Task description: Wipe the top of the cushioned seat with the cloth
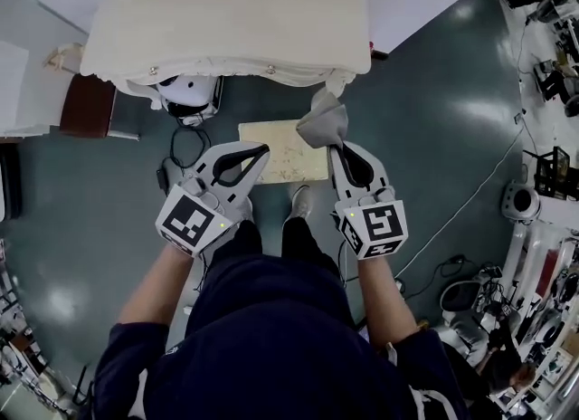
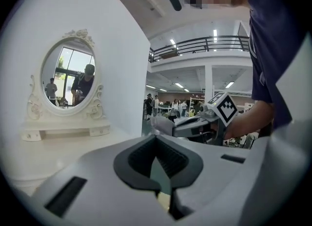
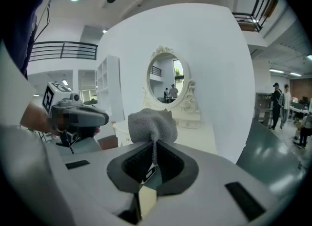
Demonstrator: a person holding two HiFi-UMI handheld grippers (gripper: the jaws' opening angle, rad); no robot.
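1. Floor (image 1: pixel 81 228): dark green and glossy, with cables lying across it.
2. Dressing table (image 1: pixel 226 20): white, against the wall, directly ahead of the person. An oval mirror (image 3: pixel 168 84) in an ornate white frame stands on its top.
3. Person: stands facing the table with both forearms extended and one gripper in each hand.
4. Cushioned seat (image 1: pixel 289 163): a pale beige rectangular top. It sits on the floor just in front of the table and between the two grippers in the head view.
5. Left gripper (image 1: pixel 261 150): its tips point over the near left part of the seat. In the left gripper view (image 2: pixel 157 144) the jaws are closed tip to tip with nothing between them.
6. Right gripper (image 1: pixel 336 148): level with the left gripper and a little apart from it, at the right edge of the seat. In the right gripper view (image 3: pixel 155 144) the jaws are clamped on a fold of fabric.
7. Cloth (image 1: pixel 323 124): grey and knitted, bunched into a wad that stands out past the right gripper's tips. It lies over the far right corner of the seat, near the table's front edge. Whether it touches the cushion cannot be determined.
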